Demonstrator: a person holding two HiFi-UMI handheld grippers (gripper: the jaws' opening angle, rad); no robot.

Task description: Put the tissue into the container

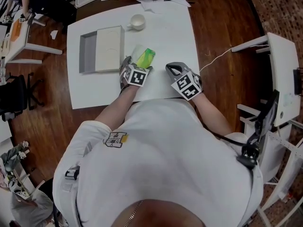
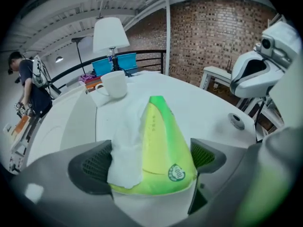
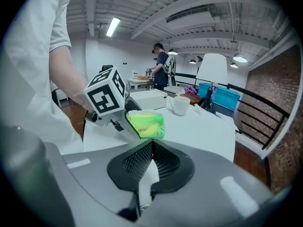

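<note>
We find the left gripper's (image 2: 150, 161) jaws wide apart, with the tissue pack (image 1: 144, 57) lying on the table (image 1: 175, 37) between them, unclamped. The pack sits just beside the container (image 1: 102, 48), outside it. The right gripper's (image 3: 151, 162) jaws are together, empty.

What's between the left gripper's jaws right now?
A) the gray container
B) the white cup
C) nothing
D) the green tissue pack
D: in the left gripper view the green tissue pack, a white tissue draped on it, lies between the wide-apart jaws of the left gripper; the cup stands farther back on the table.
</note>
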